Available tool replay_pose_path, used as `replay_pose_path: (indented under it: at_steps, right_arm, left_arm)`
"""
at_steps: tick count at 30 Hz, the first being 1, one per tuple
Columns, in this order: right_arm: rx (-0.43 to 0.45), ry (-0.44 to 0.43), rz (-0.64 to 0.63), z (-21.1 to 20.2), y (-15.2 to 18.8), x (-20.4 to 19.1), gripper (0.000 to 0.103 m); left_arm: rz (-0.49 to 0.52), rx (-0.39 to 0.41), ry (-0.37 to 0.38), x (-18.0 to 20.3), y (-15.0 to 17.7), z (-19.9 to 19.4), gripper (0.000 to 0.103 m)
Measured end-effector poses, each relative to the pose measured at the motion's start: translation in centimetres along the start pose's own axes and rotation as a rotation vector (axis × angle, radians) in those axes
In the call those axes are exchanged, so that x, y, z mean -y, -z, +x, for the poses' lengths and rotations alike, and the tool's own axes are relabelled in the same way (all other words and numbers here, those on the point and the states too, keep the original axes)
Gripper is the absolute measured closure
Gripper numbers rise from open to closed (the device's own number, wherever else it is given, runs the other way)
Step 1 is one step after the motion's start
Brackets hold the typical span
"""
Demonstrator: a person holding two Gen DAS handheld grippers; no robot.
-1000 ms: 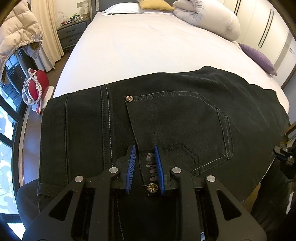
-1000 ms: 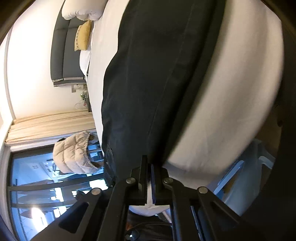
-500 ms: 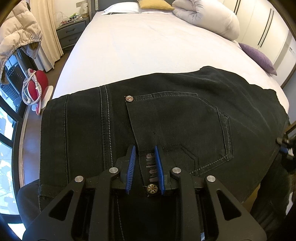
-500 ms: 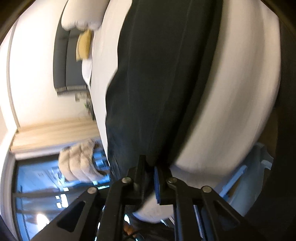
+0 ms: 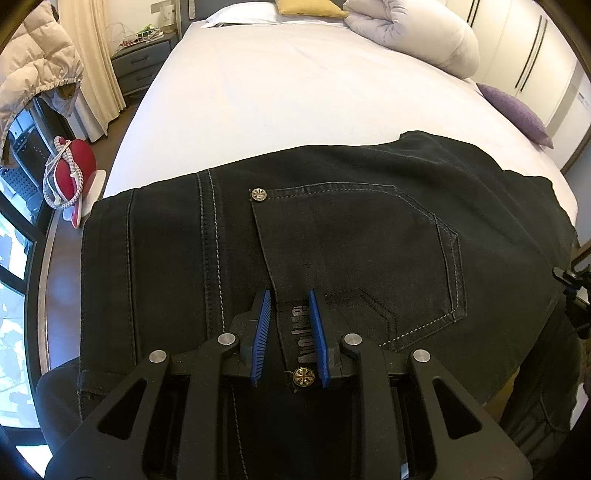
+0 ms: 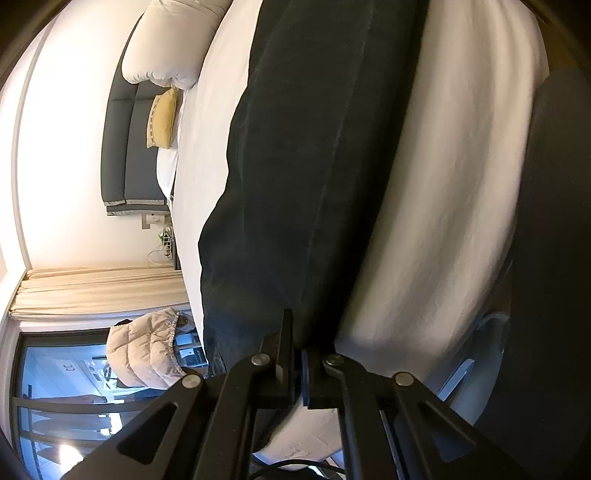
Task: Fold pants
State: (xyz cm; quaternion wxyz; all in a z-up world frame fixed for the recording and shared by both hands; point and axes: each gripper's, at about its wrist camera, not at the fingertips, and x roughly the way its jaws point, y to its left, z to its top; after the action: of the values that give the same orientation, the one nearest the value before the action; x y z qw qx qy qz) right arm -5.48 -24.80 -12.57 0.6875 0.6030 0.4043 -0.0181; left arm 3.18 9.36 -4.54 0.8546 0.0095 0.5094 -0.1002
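Black jeans (image 5: 351, 240) lie across the near end of the white bed (image 5: 295, 92), back pocket up, the waist end nearest me. My left gripper (image 5: 288, 295) points down at the waistband, its blue pads closed on the fold that carries the label and a brass button. The right wrist view is rolled sideways: the jeans (image 6: 295, 147) run away over the mattress (image 6: 443, 184). My right gripper (image 6: 297, 332) is shut with the dark cloth's edge pinched between its fingers. The same gripper shows as a small dark shape (image 5: 570, 288) at the far right of the left wrist view.
A rolled white duvet (image 5: 413, 33), a yellow pillow (image 5: 306, 5) and a purple cushion (image 5: 513, 110) sit at the bed's far end. A grey nightstand (image 5: 136, 62), a beige puffer jacket (image 5: 33, 74) and a red object with a cord (image 5: 74, 162) stand left of the bed.
The right gripper's jaws parted slightly half a second ago and have closed again on the cloth, and its view has shifted. The left gripper and the waistband have not moved.
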Motion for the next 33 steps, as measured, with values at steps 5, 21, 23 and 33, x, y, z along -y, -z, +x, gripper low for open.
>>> replay_pose_path:
  at_steps: [5, 21, 23, 33]
  right_arm:
    - [0.065, 0.038, -0.042, -2.6, -1.3, -1.7, 0.067]
    - [0.444, 0.081, 0.171, -13.1, -13.9, 4.9, 0.044]
    - [0.438, 0.052, 0.191, -12.8, -14.7, 5.8, 0.043]
    - [0.438, -0.123, 0.191, -11.9, -16.0, 7.7, 0.042]
  left_arm:
    - [0.001, 0.001, 0.002, -0.1, 0.0, 0.0, 0.082]
    - [-0.017, 0.024, 0.027, 0.7, -2.1, -2.5, 0.082]
    - [-0.026, 0.054, 0.068, 1.5, -3.2, -3.6, 0.082]
    - [0.071, -0.055, 0.261, 10.5, -6.5, 1.3, 0.082]
